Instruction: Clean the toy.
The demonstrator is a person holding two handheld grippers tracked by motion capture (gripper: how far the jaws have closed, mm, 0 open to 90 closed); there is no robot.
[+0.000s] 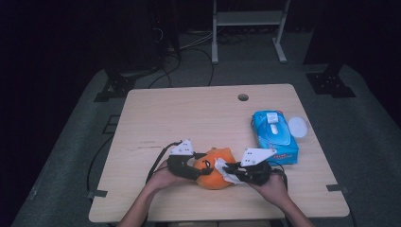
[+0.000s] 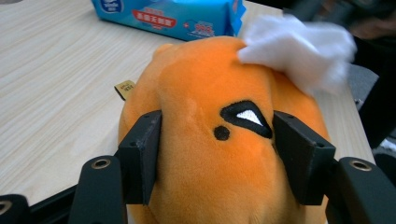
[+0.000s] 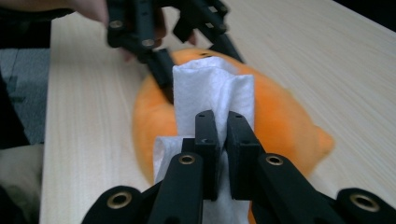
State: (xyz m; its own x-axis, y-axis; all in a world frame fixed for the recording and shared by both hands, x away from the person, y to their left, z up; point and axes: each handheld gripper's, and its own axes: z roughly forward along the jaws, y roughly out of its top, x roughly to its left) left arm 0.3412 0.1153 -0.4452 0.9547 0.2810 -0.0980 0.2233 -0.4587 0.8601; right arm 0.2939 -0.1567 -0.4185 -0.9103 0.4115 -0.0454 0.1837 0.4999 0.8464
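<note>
plush toy (image 2: 210, 140) eye, left-tongs view

From the high view we see a dim room. The table (image 1: 198, 113) catches soft light from above, and everything past it at twelve o'clock is almost black. Shadows are faint. The picture is grainy.

In the left gripper view the light is brighter. The white wipe (image 2: 299, 46) at one o'clock looks smeared, maybe from moving.

In the right gripper view the jaws at six o'clock are sharp, while the other gripper (image 3: 159, 28) at eleven o'clock is blurry.
</note>
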